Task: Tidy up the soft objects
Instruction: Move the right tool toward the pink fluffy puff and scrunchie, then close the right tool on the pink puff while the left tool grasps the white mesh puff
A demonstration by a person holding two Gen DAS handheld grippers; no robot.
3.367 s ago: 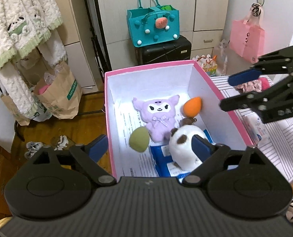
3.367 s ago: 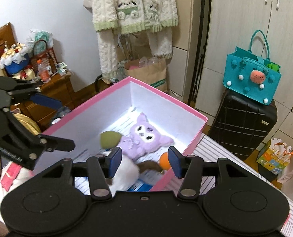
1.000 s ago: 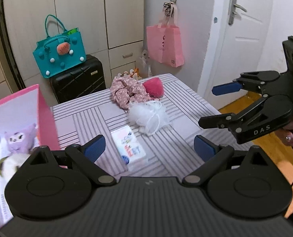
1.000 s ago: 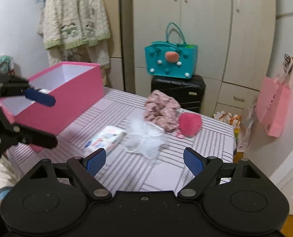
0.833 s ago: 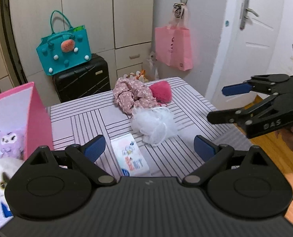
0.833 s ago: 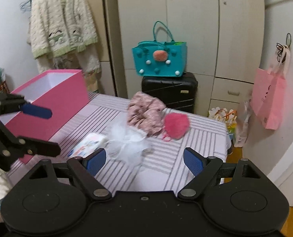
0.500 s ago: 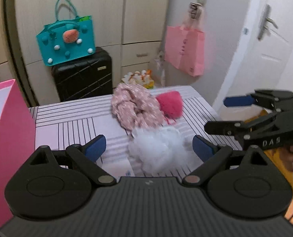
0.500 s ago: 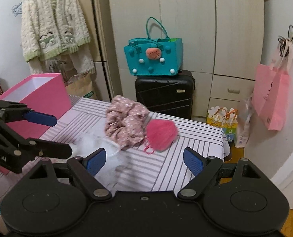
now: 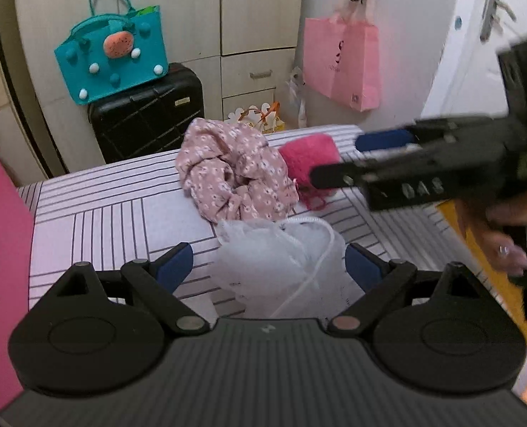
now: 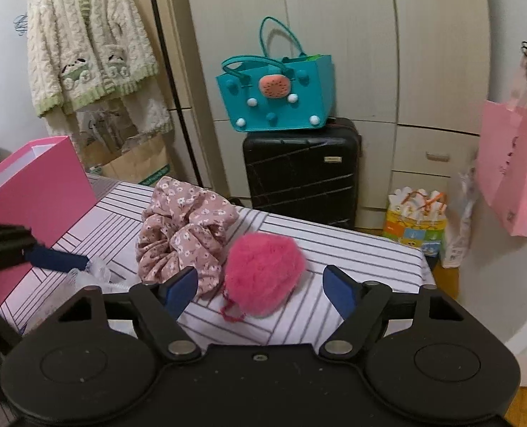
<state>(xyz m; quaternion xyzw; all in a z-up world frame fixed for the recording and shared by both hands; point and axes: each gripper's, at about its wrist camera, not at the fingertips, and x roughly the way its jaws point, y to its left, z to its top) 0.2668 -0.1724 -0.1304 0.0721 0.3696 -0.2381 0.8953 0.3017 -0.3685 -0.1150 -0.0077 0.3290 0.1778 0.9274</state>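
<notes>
Three soft things are still lying on the striped desk [image 10: 352,245]: the white mesh pouf [image 9: 277,259], the floral scrunchie [image 10: 181,231] and the pink pompom [image 10: 263,270], all outside the pink box [image 10: 39,185]. The left gripper [image 9: 269,267] is bracketing the pouf and the right gripper [image 10: 260,290] the pompom, both with jaws apart, holding nothing. Sorting these three is looking wholly undone.

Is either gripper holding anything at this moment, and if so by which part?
Nothing is held. The left gripper is open around the white mesh bath pouf, and the right gripper is open around the pink fluffy pom-pom, neither closed on it.
</notes>
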